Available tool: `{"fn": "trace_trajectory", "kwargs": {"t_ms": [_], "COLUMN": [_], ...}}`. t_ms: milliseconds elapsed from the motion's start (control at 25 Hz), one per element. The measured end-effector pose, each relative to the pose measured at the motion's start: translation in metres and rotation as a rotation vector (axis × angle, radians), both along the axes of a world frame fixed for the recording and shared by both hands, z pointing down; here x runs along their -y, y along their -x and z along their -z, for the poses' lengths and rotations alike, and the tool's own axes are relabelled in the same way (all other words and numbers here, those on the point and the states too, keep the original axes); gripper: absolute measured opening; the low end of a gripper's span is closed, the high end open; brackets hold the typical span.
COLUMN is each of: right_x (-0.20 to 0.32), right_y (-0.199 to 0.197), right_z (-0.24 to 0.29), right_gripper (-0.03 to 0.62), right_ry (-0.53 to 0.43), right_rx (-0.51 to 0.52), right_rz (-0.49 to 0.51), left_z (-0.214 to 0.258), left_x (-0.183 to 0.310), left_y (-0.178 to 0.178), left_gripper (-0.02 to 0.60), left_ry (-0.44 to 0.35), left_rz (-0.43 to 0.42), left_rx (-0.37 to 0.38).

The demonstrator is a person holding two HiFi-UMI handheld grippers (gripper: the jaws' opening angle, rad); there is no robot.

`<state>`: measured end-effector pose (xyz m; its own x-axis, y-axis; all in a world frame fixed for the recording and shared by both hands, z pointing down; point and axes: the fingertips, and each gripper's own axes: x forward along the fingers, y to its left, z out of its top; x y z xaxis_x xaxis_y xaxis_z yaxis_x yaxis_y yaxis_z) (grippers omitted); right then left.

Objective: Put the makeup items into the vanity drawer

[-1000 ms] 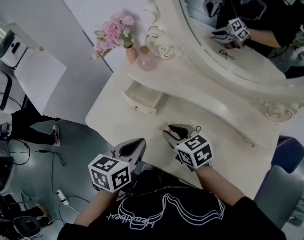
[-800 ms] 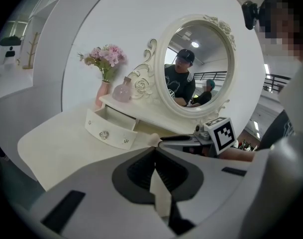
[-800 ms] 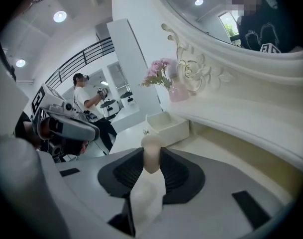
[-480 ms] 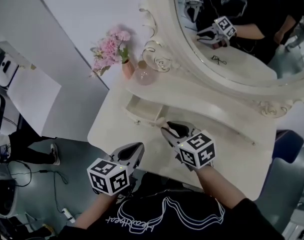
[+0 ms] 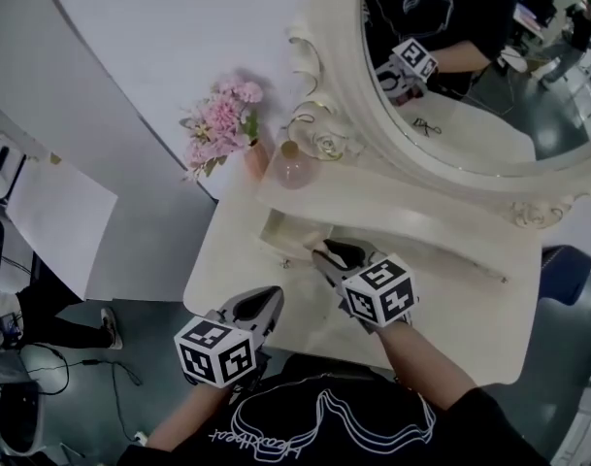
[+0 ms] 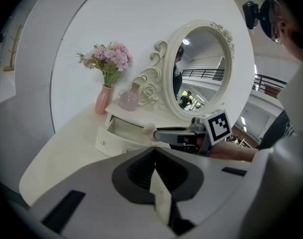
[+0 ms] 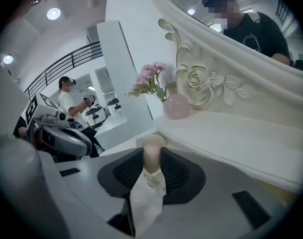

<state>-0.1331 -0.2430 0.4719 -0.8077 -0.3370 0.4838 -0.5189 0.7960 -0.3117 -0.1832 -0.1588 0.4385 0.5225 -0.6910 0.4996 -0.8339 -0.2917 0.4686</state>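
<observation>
Since one second ago, the right claw (image 5: 324,254) has advanced from a position clear of the drawer (image 5: 283,228) to the drawer's front edge. The left claw (image 5: 268,300) stays where it was, low at the near edge of the desk (image 5: 222,265).

1. Right claw. It pinches a cream-coloured makeup item (image 7: 151,152) between its two pads. The item is a short cylinder with a rounded end, and that end projects past the pad tips. Both pads bear on its sides.

2. Makeup item, location. It is carried clear of the desk surface. In the left gripper view its rounded end sits at the right-hand end of the drawer, level with the top rim. Whether it has crossed into the opening cannot be told.

3. Left claw. The pads are pressed together with nothing between them. It points towards the drawer but stands well apart from it.

4. Drawer. It is pulled out from under the raised shelf (image 5: 411,216) of the vanity. The front panel carries a small knob, and the part of the interior that shows is pale and bare.

5. Surroundings. An oval mirror (image 5: 460,76) in a carved cream frame stands on the shelf. To its left stand a round pink bottle (image 5: 293,171) and, just beside that, a vase (image 5: 255,157) of pink flowers.
</observation>
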Motion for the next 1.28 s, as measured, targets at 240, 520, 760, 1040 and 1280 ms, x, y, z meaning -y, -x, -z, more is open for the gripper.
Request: {"fn": "trace_trajectory", "kwargs": {"t_ms": [240, 520, 760, 1040, 1280], "right_x": [0.013, 0.01, 0.006, -0.014, -0.034], "right_y": [0.015, 0.024, 0.025, -0.002, -0.044], "right_z": [-0.011, -0.021, -0.019, -0.007, 0.009], "right_gripper": [0.117, 0.144, 0.217, 0.215, 0.07], "right_ry": [0.013, 0.047, 0.062, 0.062, 0.03], "right_rx": [-0.039, -0.05, -0.006, 0.066, 0.1], "right_rz": [-0.01, 0.005, -0.012, -0.062, -0.121], "left_z": [-0.007, -0.014, -0.02, -0.02, -0.016], "left_x": [0.009, 0.017, 0.021, 0.024, 0.021], "left_y": [0.014, 0.018, 0.019, 0.01, -0.012], "left_gripper": [0.006, 0.006, 0.005, 0.006, 0.006], "left_ry": [0.006, 0.015, 0.023, 0.022, 0.019], "left_rz": [-0.017, -0.045, -0.063, -0.092, -0.122], "left_rx": [-0.014, -0.032, -0.039, -0.041, -0.043]}}
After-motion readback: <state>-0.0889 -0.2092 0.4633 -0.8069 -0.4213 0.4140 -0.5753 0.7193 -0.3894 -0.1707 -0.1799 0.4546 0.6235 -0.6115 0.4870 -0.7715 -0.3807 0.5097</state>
